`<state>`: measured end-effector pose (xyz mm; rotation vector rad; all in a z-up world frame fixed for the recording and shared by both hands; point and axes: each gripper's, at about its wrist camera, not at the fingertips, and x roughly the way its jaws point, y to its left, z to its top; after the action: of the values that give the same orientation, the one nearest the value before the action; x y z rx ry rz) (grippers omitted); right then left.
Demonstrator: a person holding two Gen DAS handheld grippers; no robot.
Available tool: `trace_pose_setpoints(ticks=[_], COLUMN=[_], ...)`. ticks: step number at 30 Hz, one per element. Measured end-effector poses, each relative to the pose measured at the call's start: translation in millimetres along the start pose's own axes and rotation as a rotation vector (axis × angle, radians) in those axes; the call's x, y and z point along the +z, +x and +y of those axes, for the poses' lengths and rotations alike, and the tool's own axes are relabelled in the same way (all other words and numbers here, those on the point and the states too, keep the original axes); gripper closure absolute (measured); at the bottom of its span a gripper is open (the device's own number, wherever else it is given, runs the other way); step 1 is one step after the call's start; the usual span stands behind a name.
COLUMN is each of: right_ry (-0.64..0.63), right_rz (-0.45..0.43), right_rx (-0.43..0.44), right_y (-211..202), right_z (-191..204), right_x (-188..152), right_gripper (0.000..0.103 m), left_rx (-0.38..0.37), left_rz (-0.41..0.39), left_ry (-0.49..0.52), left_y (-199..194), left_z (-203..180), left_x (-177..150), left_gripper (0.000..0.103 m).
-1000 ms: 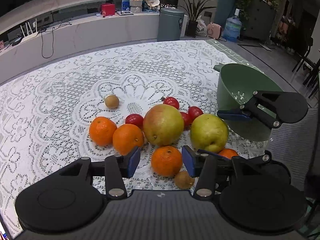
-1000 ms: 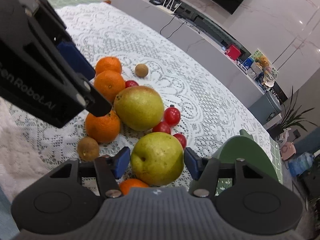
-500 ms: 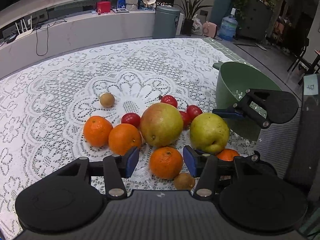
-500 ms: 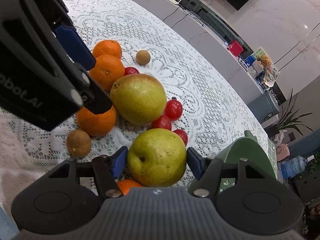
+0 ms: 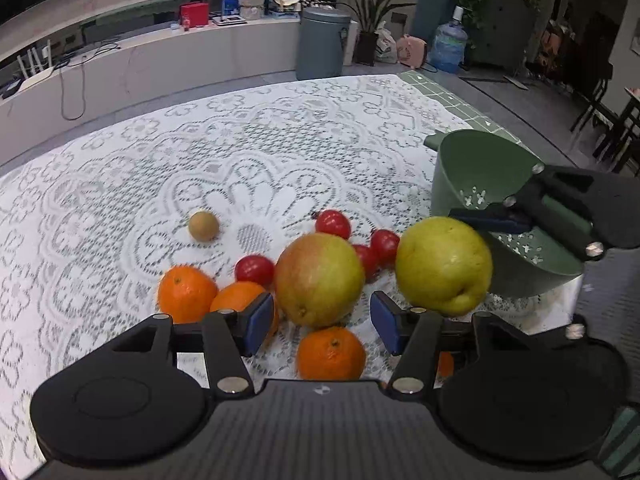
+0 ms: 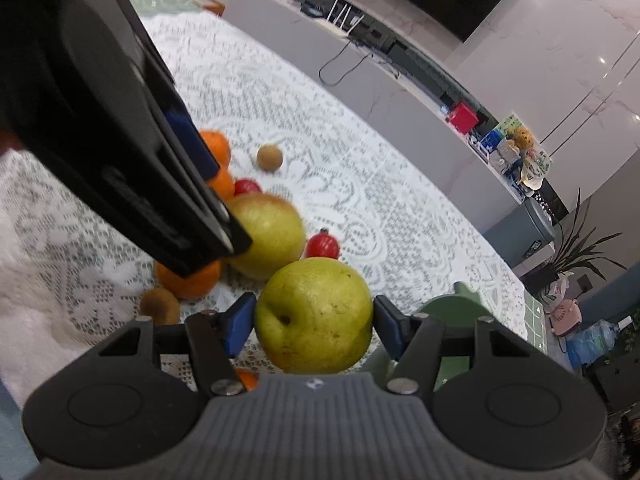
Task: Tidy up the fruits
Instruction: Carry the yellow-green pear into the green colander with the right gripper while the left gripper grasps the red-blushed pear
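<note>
My right gripper is shut on a yellow-green pear and holds it above the lace tablecloth; the pear also shows in the left wrist view, lifted beside the green colander. My left gripper is open and empty, hovering over an orange. A large red-green fruit, two more oranges, several cherry tomatoes and a small brown fruit lie on the cloth.
The colander stands at the table's right edge. Another small brown fruit lies near the front edge. A grey bin, a plant and a water bottle stand on the floor beyond the table.
My right gripper closed on the pear and lifted it off the cloth, toward the colander. My left gripper moved slightly forward over the fruit and stayed open.
</note>
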<state>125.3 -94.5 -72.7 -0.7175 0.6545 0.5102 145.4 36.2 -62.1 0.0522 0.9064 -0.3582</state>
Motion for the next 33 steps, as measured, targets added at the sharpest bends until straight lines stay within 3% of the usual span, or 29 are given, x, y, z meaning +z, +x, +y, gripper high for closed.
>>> trace_pose_setpoints(ticks=[4,8,12,20,33], right_ry=[0.106,0.183,0.361,0.495,0.723], right_rz=[-0.040,-0.073,-0.082,-0.022,0.082], right_rx=[0.025,-0.012,0.011,-0.009,0.120], right_y=[-20,-36,-46,-39,-2], right_z=[-27,-49,-85,-113,-141], right_x=[-2,-6,-15,-44,-92], right_gripper=[0.042,0.042,0.042,0.042,0.042], left_rx=[-0.001,-0.013,-0.014,0.130,0.276], left_rz=[0.001,0.018,0.044,0.082,0.112], left_ry=[0.050,0.092,0.128,0.269,0.564], left_y=[3,7,21,44,61], left_z=[-4,-8,-14,-36,-77], left_x=[8,15,18,19,4], left_gripper=[0.034,0.034,0.032,0.027,0.033])
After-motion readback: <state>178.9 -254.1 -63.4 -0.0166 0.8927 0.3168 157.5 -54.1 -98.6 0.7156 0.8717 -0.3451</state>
